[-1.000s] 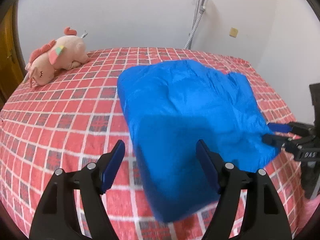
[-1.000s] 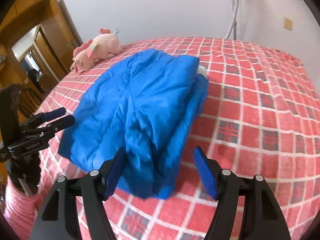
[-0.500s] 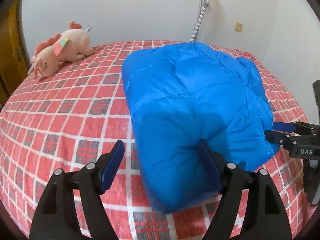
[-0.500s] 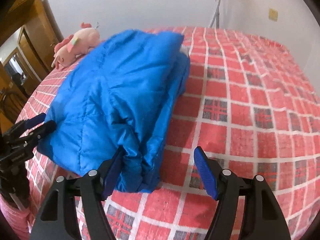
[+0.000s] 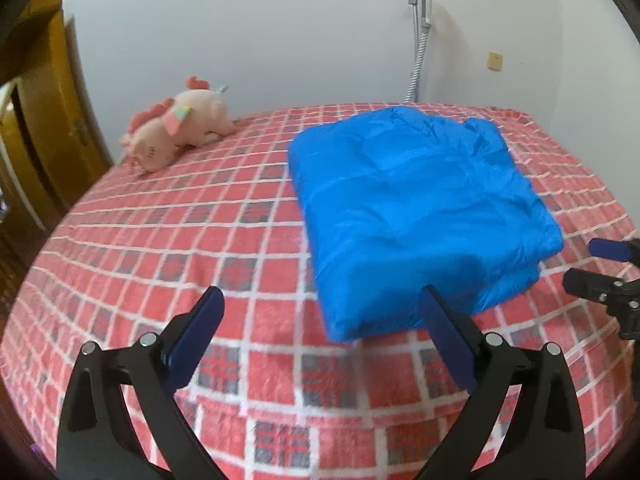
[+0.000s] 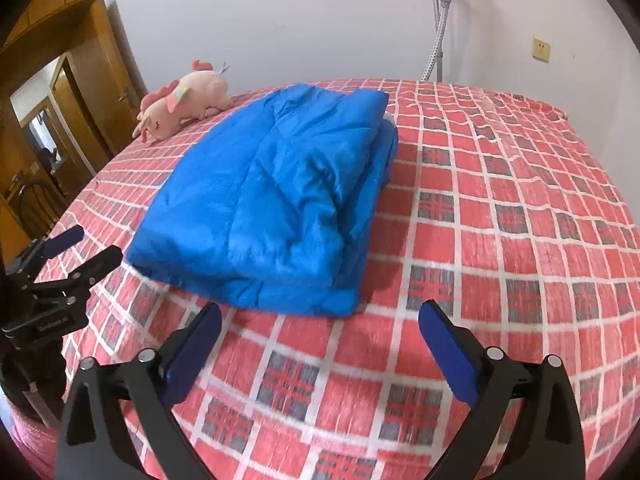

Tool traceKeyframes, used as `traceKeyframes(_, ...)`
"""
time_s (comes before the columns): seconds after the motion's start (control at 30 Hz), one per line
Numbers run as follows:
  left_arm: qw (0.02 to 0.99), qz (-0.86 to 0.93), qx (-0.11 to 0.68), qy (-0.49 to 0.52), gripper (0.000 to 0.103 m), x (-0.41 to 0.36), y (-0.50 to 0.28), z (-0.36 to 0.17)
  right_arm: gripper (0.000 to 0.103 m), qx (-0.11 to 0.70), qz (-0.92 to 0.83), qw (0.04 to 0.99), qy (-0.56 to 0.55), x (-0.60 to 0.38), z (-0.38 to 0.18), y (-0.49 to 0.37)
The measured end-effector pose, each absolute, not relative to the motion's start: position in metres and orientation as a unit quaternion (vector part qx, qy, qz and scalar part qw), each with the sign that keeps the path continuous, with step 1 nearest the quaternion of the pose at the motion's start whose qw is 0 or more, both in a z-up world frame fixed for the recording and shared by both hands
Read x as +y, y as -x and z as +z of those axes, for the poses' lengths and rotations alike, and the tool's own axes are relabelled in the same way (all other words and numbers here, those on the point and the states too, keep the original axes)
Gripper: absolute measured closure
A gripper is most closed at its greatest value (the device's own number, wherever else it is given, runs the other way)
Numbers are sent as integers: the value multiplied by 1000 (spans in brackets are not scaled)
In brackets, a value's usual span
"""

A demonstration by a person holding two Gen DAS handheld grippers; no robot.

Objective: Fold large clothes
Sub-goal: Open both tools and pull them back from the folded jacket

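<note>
A bright blue padded jacket [image 5: 416,216] lies folded into a thick rectangle on the red checked bed [image 5: 180,248]; it also shows in the right wrist view [image 6: 276,204]. My left gripper [image 5: 320,336] is open and empty, a short way in front of the jacket's near edge. My right gripper [image 6: 320,344] is open and empty, just clear of the jacket's near corner. The right gripper shows at the right edge of the left wrist view [image 5: 600,268], the left gripper at the left edge of the right wrist view [image 6: 76,252].
A pink plush toy [image 5: 176,128] lies at the far left of the bed, also in the right wrist view [image 6: 180,100]. A wooden door [image 6: 84,92] is to the left. A white pole stand [image 5: 418,28] stands by the far wall.
Both grippers have pulled back and up from the jacket, which they were touching or pressing at its near edges. The jacket now lies free in its folded shape.
</note>
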State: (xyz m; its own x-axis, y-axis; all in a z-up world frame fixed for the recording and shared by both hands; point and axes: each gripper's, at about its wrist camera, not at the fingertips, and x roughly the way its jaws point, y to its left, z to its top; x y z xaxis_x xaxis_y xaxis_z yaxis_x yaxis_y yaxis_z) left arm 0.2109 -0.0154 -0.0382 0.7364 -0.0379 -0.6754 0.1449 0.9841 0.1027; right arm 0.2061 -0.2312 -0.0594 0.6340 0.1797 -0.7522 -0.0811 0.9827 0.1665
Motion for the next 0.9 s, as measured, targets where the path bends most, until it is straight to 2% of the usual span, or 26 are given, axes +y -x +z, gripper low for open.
traceKeyframes(0.47,921,-70,383,-22,6,-3,-164,-45,4,414,59,907,-57,-219,-65,-153)
traceKeyframes(0.9,931,-79,356,-18,6,1,-120,-30,4,387,76,917,-66,-212,-43,-114)
